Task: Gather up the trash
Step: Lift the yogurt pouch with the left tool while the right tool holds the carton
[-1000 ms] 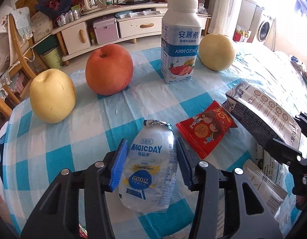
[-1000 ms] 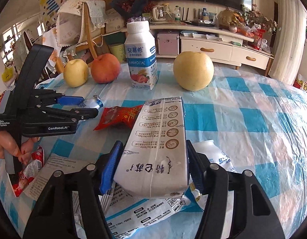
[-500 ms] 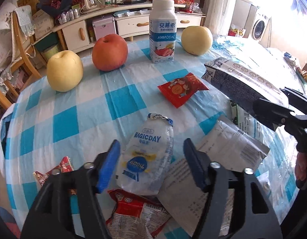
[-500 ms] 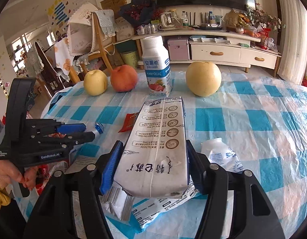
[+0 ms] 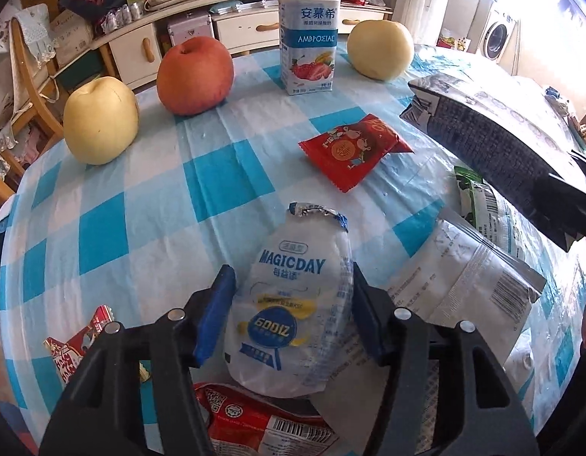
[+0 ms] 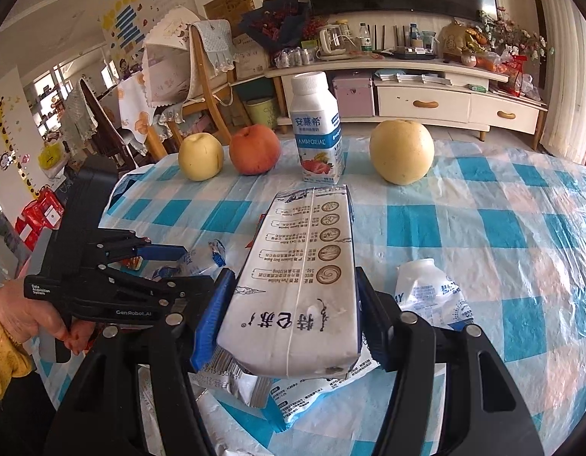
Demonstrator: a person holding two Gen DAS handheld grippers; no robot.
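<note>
Left tool grips the thin MAGICDAY pouch above the table, right tool clamps the milk carton; risk: the limp pouch slips out, or carton dregs spill over the wrapper heap

pears 2 | apple 1 | yogurt bottle 1 | red wrappers 3 | tools 2

red packet half hidden beneath left gripper, right gripper cut off by frame edge, carton print unreadable
</note>
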